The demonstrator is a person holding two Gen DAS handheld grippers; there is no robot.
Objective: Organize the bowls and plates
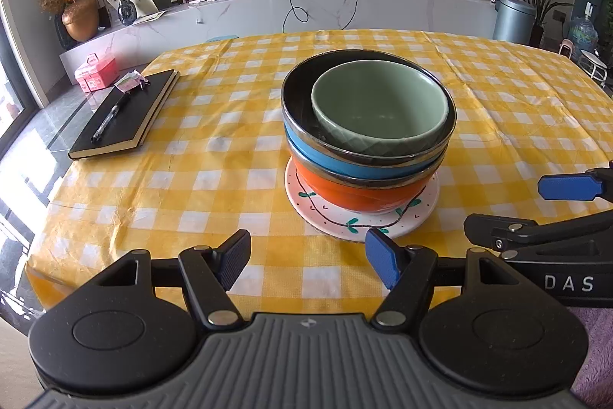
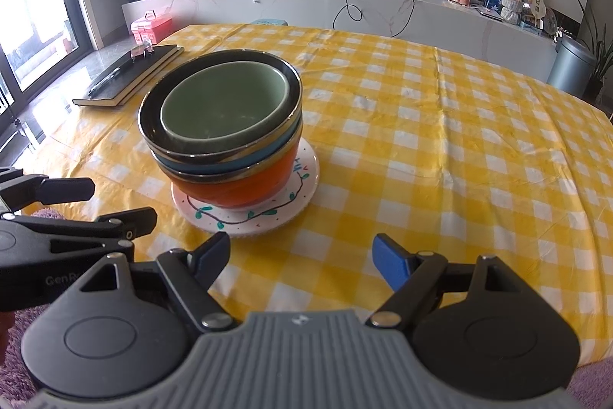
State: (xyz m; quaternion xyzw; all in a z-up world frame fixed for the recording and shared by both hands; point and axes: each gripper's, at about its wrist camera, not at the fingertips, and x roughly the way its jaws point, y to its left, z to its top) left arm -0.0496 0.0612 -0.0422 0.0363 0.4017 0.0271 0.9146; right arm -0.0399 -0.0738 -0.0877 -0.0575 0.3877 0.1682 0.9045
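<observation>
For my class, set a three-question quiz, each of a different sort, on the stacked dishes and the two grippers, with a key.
1. True or false: the green bowl sits inside the blue bowl.
2. What lies directly under the orange bowl? A) the black notebook B) the painted plate C) the bare tablecloth
3. Fill in: the left gripper and the right gripper both stand ____, holding nothing.

Key: 1 true; 2 B; 3 open.
</observation>
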